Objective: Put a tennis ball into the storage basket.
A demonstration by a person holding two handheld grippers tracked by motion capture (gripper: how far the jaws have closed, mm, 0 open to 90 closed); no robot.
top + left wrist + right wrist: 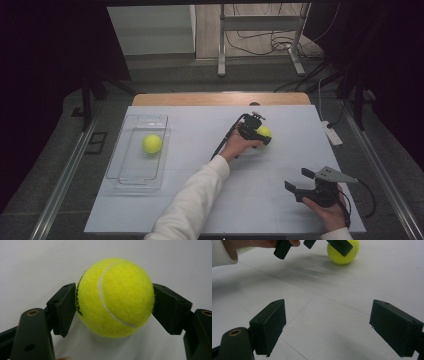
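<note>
Between our left gripper's (113, 301) 2 black pads sits the tennis ball (115, 297), pressed on both sides and resting on the white table (200, 200) right of centre. Our right gripper (296, 181) waits near the front right corner, jaws wide apart with nothing between them. Well to the left, a clear tray (116, 172) holds 1 more yellow ball (152, 143).

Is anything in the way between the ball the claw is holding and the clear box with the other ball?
No. The left gripper squeezes the ball, and only bare table lies between it and the clear box.
</note>
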